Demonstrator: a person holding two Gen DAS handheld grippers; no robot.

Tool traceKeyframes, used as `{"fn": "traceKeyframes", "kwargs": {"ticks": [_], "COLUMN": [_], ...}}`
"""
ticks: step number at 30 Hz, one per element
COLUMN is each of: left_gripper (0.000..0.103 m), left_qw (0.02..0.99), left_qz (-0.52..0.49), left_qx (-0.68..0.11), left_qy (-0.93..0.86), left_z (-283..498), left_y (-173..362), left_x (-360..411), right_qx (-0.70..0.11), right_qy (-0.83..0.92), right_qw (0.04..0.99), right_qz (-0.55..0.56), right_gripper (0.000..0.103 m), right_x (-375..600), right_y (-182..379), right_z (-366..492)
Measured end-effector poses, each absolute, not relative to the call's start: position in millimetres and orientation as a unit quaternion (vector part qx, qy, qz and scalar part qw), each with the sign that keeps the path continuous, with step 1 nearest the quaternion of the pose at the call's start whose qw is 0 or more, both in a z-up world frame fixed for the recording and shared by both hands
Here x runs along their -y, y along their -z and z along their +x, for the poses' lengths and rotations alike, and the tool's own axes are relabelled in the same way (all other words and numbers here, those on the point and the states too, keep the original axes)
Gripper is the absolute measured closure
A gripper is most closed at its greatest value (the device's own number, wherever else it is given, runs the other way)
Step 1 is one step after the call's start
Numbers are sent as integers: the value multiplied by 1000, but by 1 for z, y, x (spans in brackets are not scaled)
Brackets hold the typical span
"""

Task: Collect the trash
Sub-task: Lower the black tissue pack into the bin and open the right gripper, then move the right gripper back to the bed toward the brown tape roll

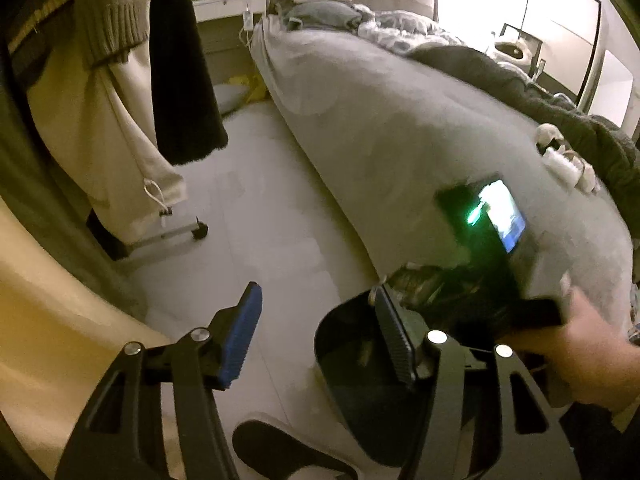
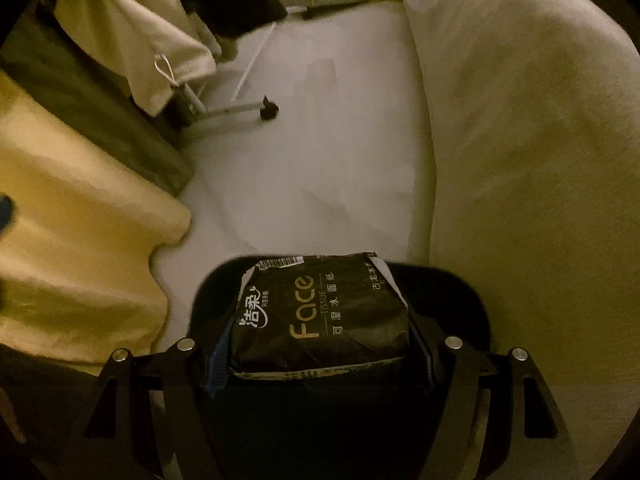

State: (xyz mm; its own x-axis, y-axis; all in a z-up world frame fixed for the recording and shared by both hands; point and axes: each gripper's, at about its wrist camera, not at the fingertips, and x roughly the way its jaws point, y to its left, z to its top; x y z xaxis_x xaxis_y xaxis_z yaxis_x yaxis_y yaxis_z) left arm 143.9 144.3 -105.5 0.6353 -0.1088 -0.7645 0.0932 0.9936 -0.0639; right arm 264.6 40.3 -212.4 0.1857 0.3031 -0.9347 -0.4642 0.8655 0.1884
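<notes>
My right gripper (image 2: 320, 344) is shut on a black tissue pack (image 2: 320, 312) printed "Face" and holds it over the open black trash bin (image 2: 460, 292) on the floor. In the left wrist view the same pack (image 1: 420, 280) shows dimly over the bin (image 1: 348, 360), with the right gripper's lit screen (image 1: 500, 212) above it. My left gripper (image 1: 316, 332) is open and empty, its right finger (image 1: 394, 336) over the bin's rim, its left finger (image 1: 240, 340) over bare floor. Small white trash pieces (image 1: 564, 160) lie on the bed.
A grey bed (image 1: 400, 120) fills the right side, with a dark blanket (image 1: 520, 80) on it. Hanging clothes (image 1: 100, 60) and a wheeled rack foot (image 1: 200, 232) stand at left. A dark slipper (image 1: 280, 452) lies near the bin. Pale tiled floor (image 2: 320, 120) runs between.
</notes>
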Motion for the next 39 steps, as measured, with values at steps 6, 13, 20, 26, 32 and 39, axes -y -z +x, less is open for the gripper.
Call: {"fn": "traceKeyframes", "kwargs": {"ticks": [6,13,20,26,32,39], "left_gripper": [52,61,61,61,61,51], "left_qw": [916,926,934,942,950,956], "left_qz": [-18,-29,-42,-57,-54,-40], "left_qx": [-397,-371,-347,-325,-298,-279], "left_qy": [64,66,69,67,73,84], "left_z": [142,143,144,147,153,161], "left_y": [87,67,48,28,6,-11], "left_x": [-146,-145,-149,-150,-133,-108], "right_qx": [-609,-630,-642,-626,-580,-514], "right_qy": [-245,-240,-244,-246,-262,-288], "right_qw": [748,727,710,722,755,797], "right_qz": [-93,-130,-158,-162,-155,-131], "right_gripper": [31,31,24,14,13,13], "right_x": [-50,-57,-61,-52,-43,-26], "right_y": [244,278,290,271,223,156], "right_z": [262,253,244,237,238,236]}}
